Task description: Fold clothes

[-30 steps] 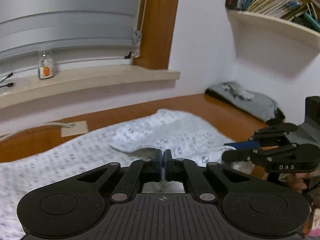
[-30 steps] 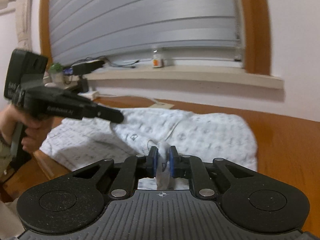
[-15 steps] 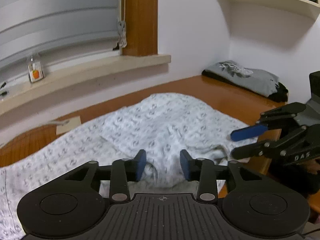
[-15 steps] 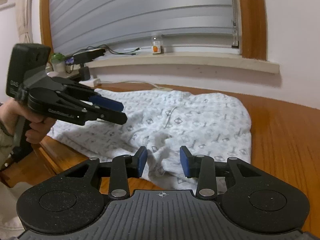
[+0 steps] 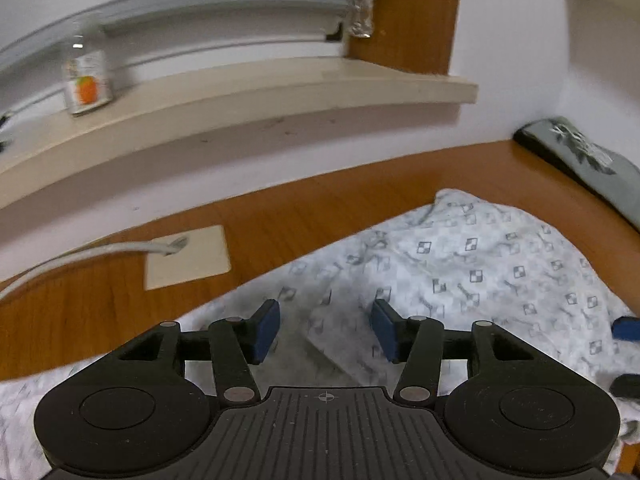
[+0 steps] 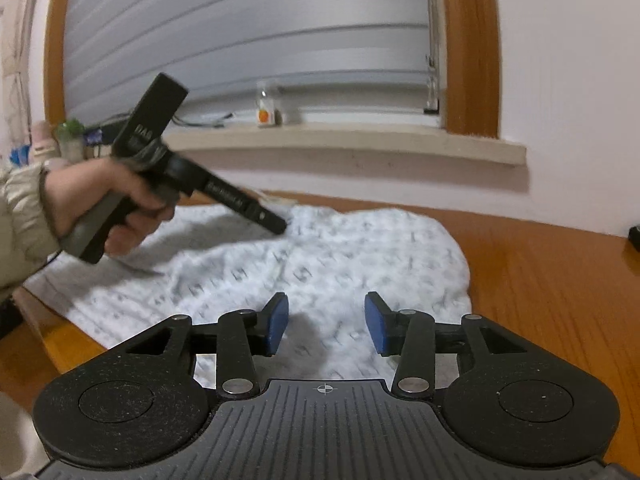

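Since a second earlier, both grippers had let go of the cloth they were pinching, and my left one had swung away across the garment toward the window side. From the right wrist view, the person's hand (image 6: 116, 216) at the far left carried the left gripper (image 6: 276, 226) tilted down over the patterned white garment (image 6: 360, 248), its tip above the cloth; I could not tell whether it touched. From its own camera the left gripper (image 5: 325, 332) stood with a moderate gap, its jaws closing, with cloth lying below the gap but none pressed by the blue pads (image 5: 266, 330). The garment (image 5: 500, 272) spread from under it toward the right on the wooden table (image 5: 100, 320). Further right, the right gripper (image 6: 326, 324) hung over the garment's near edge, jaws opening, nothing clamped between them. A bottle (image 6: 267, 104) stood on the windowsill (image 6: 360, 140) behind.
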Demonstrator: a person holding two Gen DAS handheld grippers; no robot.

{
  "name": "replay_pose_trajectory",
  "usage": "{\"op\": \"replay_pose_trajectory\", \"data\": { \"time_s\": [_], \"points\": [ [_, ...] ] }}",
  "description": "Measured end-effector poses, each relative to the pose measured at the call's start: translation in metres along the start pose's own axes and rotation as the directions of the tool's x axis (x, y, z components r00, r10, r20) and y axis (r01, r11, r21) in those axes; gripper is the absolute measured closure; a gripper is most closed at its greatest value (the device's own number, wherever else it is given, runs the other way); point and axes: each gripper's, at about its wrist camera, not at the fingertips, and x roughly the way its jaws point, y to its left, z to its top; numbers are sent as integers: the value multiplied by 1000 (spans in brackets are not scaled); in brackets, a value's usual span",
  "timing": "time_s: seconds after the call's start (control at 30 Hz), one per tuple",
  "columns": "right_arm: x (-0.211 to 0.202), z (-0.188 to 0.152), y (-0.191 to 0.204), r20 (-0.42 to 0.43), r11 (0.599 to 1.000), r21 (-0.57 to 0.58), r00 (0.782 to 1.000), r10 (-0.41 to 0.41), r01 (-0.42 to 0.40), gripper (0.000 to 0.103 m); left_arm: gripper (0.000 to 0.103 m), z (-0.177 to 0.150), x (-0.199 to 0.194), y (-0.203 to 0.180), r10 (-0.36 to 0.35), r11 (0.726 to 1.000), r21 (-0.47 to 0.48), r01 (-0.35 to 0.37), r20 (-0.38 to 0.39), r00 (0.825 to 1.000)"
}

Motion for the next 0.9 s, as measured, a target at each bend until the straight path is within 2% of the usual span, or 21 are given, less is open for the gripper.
{"op": "replay_pose_trajectory", "data": {
  "time_s": [0.03, 0.2, 0.3, 0.37, 0.4, 0.43, 0.53, 0.63, 0.8, 0.9],
  "points": [
    [1, -2, -2, -9, 1000, 6, 1000, 3, -3, 60, 97, 0, 1, 1, -8, 1000, 4, 8, 2, 1000],
    [1, -14, -5, -36, 1000, 8, 999, 12, -11, 59, 97, 7, -21, 9, 62, 998, -17, -61, 103, 993],
    [-2, -18, -5, -32, 1000, 13, 999, 20, -19, 59, 96, 9, -27, 7, 87, 996, 1, -87, 91, 992],
    [-4, -17, -4, -24, 1000, 11, 1000, 17, -17, 59, 86, 5, -32, 4, 124, 992, 22, -127, 95, 988],
    [-6, -17, -4, -16, 1000, 14, 1000, 18, -18, 59, 79, 2, -36, 2, 121, 992, 25, -124, 100, 988],
    [-8, -16, -4, -6, 1000, 19, 1000, 23, -22, 59, 70, -1, -42, 0, 111, 993, 27, -115, 106, 988],
    [-13, -14, 0, 10, 998, 17, 998, 55, -55, 60, 54, -14, -62, -17, 65, 994, 74, -75, 130, 989],
    [-22, -15, 5, 15, 997, -4, 997, 71, -71, 60, 54, -30, -80, -41, 5, 988, 152, -27, 142, 990],
    [-33, -16, 11, 15, 993, -13, 993, 121, -121, 59, 54, -53, -98, -75, -87, 973, 222, 57, 130, 988],
    [-30, -17, 20, -28, 988, -61, 990, 141, -142, 59, 54, -62, -101, -89, -115, 962, 260, 81, 120, 986]
  ]
}}
